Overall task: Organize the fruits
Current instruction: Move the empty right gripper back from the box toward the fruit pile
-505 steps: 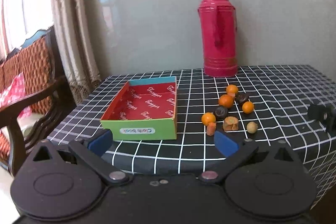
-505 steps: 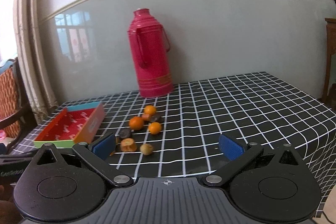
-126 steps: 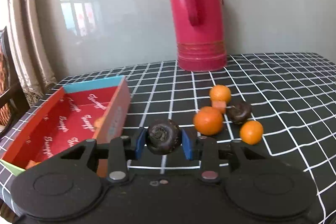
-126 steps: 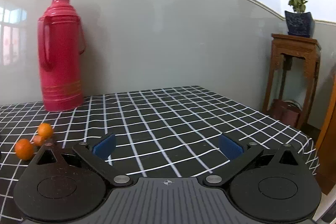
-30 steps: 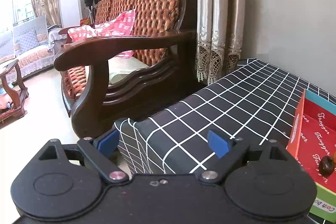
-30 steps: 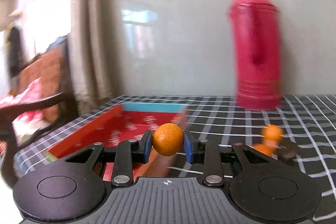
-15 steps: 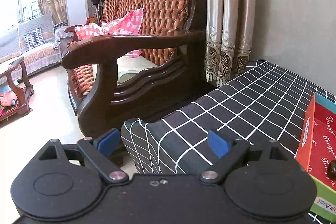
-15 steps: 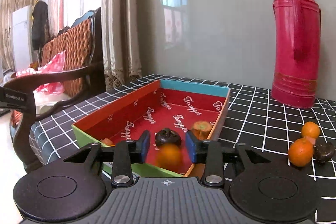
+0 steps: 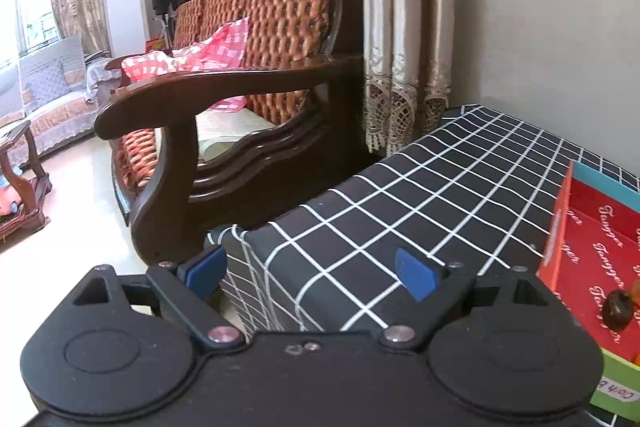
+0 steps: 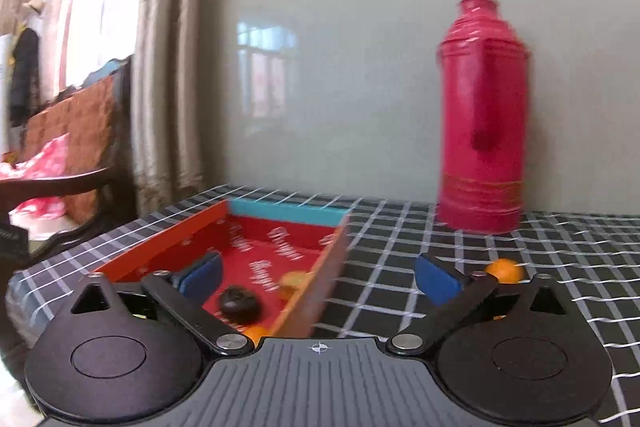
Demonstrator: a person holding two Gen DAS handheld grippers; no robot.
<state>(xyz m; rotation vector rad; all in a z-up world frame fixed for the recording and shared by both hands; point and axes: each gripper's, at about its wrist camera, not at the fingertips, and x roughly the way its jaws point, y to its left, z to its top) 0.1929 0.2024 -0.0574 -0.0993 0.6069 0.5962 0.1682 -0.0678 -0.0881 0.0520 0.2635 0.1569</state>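
Observation:
The red box (image 10: 192,241) with a teal far wall lies on the checked table. Inside it I see a dark mangosteen (image 10: 240,303), an orange (image 10: 256,333) at the near end and an orange-tan fruit (image 10: 294,281). My right gripper (image 10: 318,277) is open and empty, over the box's right wall. An orange (image 10: 504,270) lies on the cloth to the right. My left gripper (image 9: 310,269) is open and empty at the table's left corner, facing the room; the box (image 9: 560,227) and the mangosteen (image 9: 618,309) show at its right edge.
A tall red thermos (image 10: 482,131) stands at the back against the grey wall. A dark wooden sofa (image 9: 224,95) with an orange cushioned back stands just left of the table corner (image 9: 240,239). Curtains (image 9: 404,27) hang behind it.
My right gripper has opened wide and let go of the orange, which now lies in the box. It has pulled back and swung slightly right. My left gripper has barely moved.

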